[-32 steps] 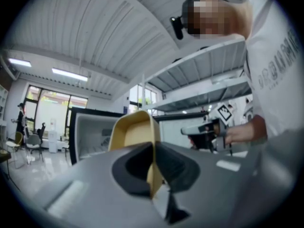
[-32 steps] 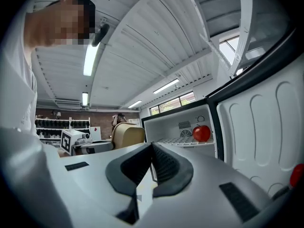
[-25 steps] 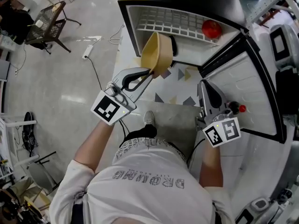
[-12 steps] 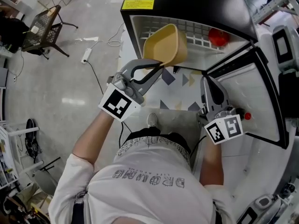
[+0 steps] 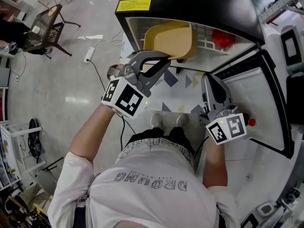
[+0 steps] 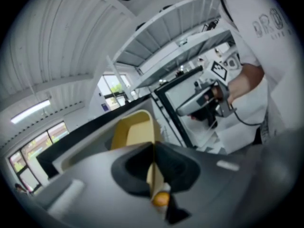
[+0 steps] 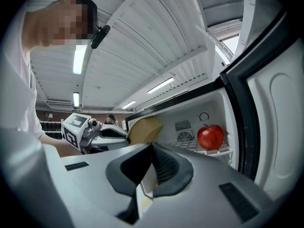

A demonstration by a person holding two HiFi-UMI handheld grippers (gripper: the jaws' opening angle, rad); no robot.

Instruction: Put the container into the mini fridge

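Head view, left gripper [image 5: 163, 61]: jaws clamped on the near rim of the yellow container [image 5: 171, 39]. The container is held at the gripper's 1 o'clock, in the mouth of the open mini fridge [image 5: 190, 4], over the white wire shelf [image 5: 207, 31]. Red apple [image 5: 222, 38]: on that shelf, at the container's 3 o'clock. Right gripper [image 5: 209, 82]: jaws together, empty, at the container's 5 o'clock, beside the open fridge door [image 5: 247, 89].
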